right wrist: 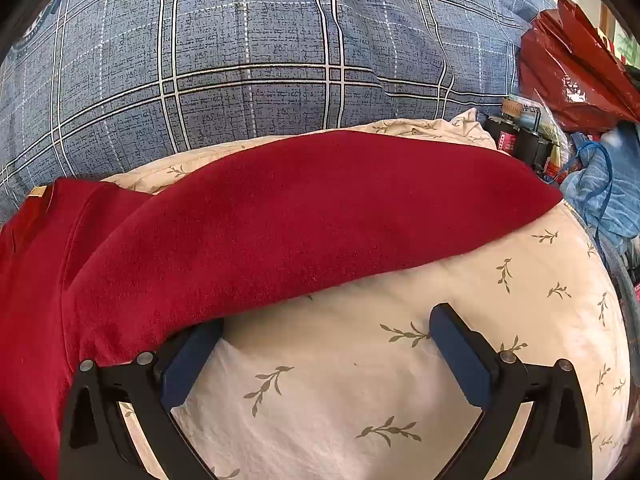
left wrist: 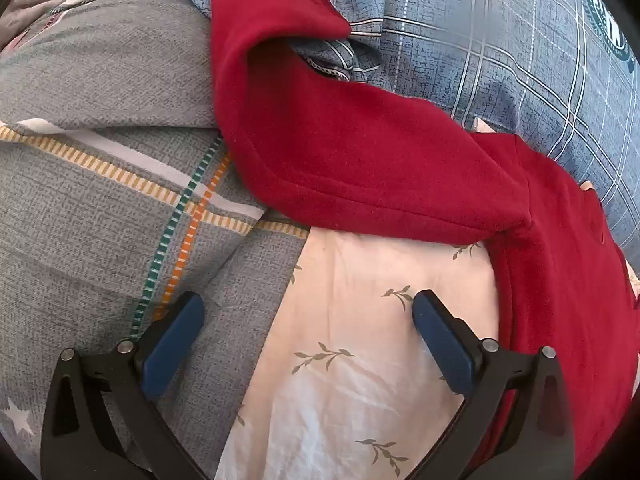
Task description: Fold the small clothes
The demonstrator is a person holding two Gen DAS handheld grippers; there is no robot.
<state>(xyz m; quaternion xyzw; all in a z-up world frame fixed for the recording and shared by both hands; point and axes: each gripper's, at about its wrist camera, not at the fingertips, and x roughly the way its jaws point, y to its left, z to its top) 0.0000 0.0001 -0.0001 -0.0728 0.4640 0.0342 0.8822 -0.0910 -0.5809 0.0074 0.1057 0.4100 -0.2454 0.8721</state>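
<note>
While the red top [right wrist: 304, 216] lies spread on the cream leaf-print sheet [right wrist: 360, 392], both claws hang over it wide apart, holding nothing. Left gripper [left wrist: 308, 320] sits near, over bare sheet, one sleeve [left wrist: 320, 136] stretching far left onto the grey quilt [left wrist: 100, 200]. Right gripper [right wrist: 326, 330] has its left finger touching the top's hem. Blue plaid quilt [right wrist: 240, 60] lies behind.

Sweater [right wrist: 300, 216] on sheet [right wrist: 360, 392]; quilt [right wrist: 240, 60] behind
</note>
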